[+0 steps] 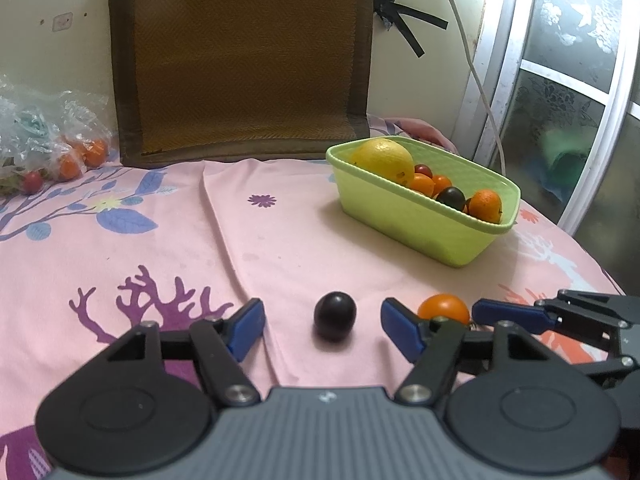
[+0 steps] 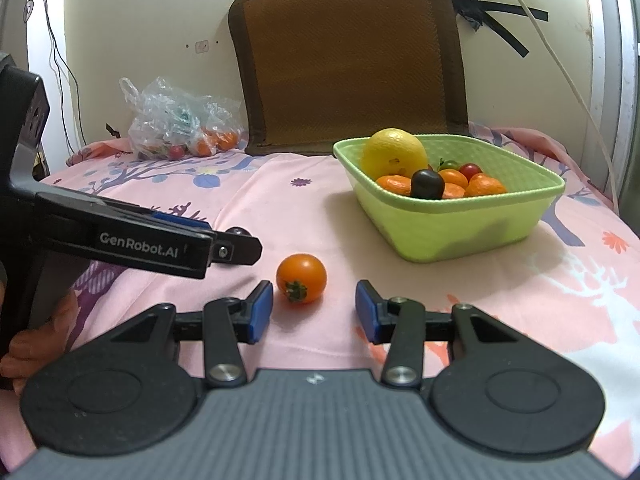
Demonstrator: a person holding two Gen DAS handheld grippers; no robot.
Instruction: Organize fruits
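A dark purple fruit (image 1: 335, 316) lies on the pink cloth between the open jaws of my left gripper (image 1: 322, 325), not touched. An orange tomato (image 2: 301, 278) with a green stem lies between the open jaws of my right gripper (image 2: 314, 307); it also shows in the left wrist view (image 1: 443, 309). A green basket (image 2: 460, 220) at the right back holds a yellow citrus (image 2: 394, 153), several small oranges, a dark fruit (image 2: 427, 184) and a red tomato. In the left wrist view the basket (image 1: 416, 220) stands to the right.
A clear plastic bag (image 2: 176, 124) with more small fruits lies at the back left. A brown woven cushion (image 2: 348, 56) leans on the wall behind. The left gripper's body (image 2: 132, 240) crosses the right view's left side. A white cable (image 1: 476, 76) hangs at right.
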